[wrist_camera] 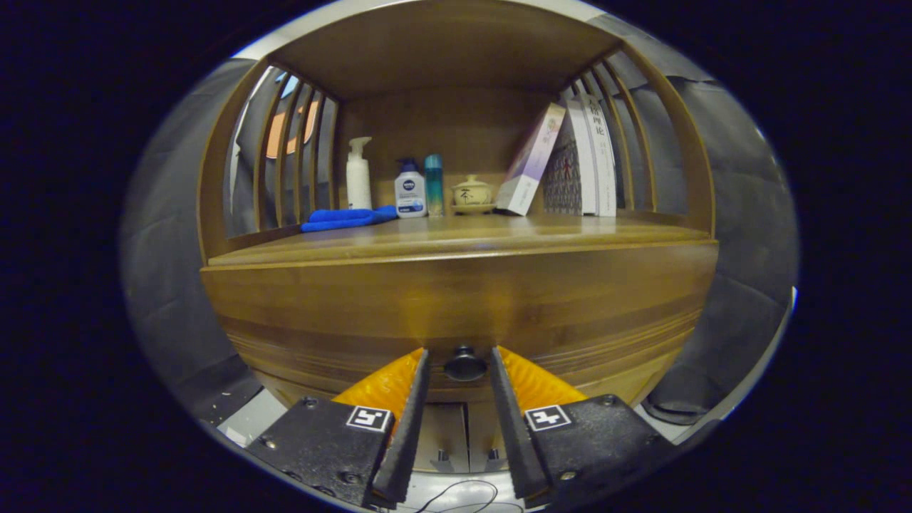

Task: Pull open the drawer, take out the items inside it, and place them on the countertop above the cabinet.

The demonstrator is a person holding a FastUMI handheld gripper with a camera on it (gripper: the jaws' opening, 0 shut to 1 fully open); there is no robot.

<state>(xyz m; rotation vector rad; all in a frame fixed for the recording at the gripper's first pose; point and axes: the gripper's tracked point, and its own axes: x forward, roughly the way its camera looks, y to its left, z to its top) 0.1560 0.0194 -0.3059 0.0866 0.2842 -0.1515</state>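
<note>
A brown wooden cabinet faces me, its drawer front (456, 313) closed and flush under the countertop (456, 242). A small dark round knob (465, 364) sits low on the drawer front. My gripper (459, 354) is level with it, its two orange-backed fingers (417, 385) standing one on each side of the knob. A narrow gap shows between each fingertip and the knob, so the fingers stand open around it without pressing. The drawer's contents are hidden.
On the countertop, toward the back, lie a blue cloth (347, 217), a white pump bottle (358, 174), a smaller white bottle (410, 191), a teal can (433, 184), a lidded ceramic cup (472, 194) and leaning books (570, 160). Slatted side walls close the shelf.
</note>
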